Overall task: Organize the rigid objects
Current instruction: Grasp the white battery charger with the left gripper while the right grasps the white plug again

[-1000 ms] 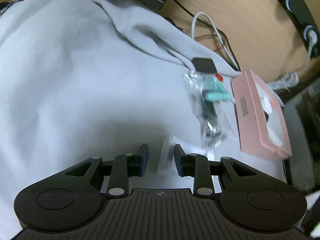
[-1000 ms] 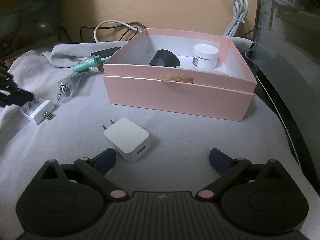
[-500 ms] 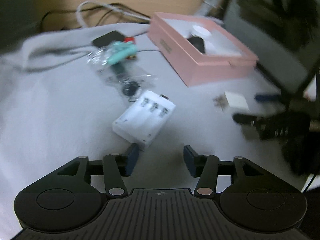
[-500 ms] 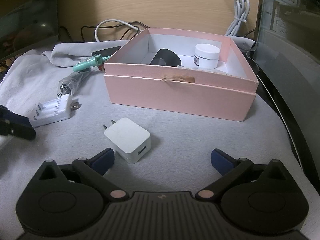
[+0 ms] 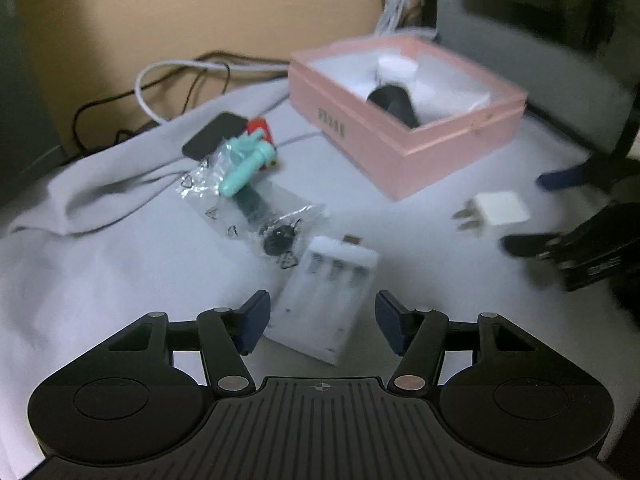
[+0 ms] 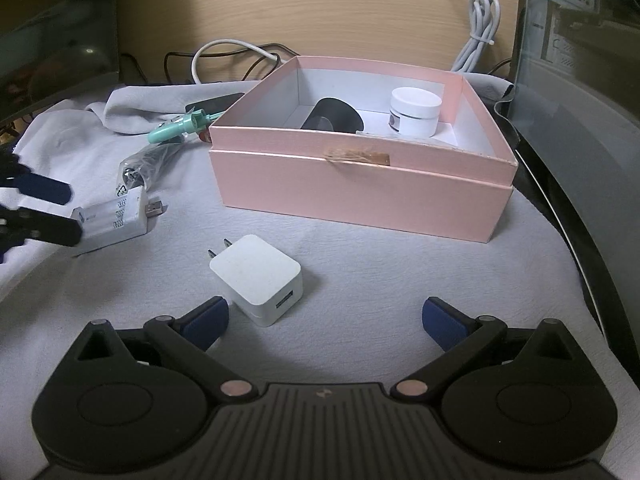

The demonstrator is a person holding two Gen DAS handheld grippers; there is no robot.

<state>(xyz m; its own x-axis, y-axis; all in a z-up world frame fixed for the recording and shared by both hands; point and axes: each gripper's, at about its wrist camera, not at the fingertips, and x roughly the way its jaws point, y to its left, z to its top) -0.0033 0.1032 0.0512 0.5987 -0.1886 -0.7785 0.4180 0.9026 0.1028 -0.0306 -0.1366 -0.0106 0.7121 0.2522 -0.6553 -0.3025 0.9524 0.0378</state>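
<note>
A white battery charger (image 5: 326, 300) lies on the grey cloth between the open fingers of my left gripper (image 5: 320, 322); it also shows in the right wrist view (image 6: 114, 218). A white plug adapter (image 6: 258, 278) lies just ahead of my open, empty right gripper (image 6: 322, 320), close to its left finger; the left wrist view shows the adapter (image 5: 498, 210) too. The open pink box (image 6: 360, 184) holds a black object (image 6: 332, 116) and a white jar (image 6: 414, 112). A teal tool (image 5: 244, 166) and a bagged black item (image 5: 260, 210) lie left of the box (image 5: 404, 156).
A black flat object (image 5: 214, 138) and a red piece (image 5: 260, 128) lie behind the teal tool. White and black cables (image 6: 224, 48) run along the wooden back wall. A dark computer case (image 6: 580, 80) stands on the right. A dark screen (image 6: 52, 40) stands at the left.
My left gripper has swung round to face the box, opened wider and moved in so the battery charger lies between its fingers. My right gripper has edged slightly toward the plug adapter.
</note>
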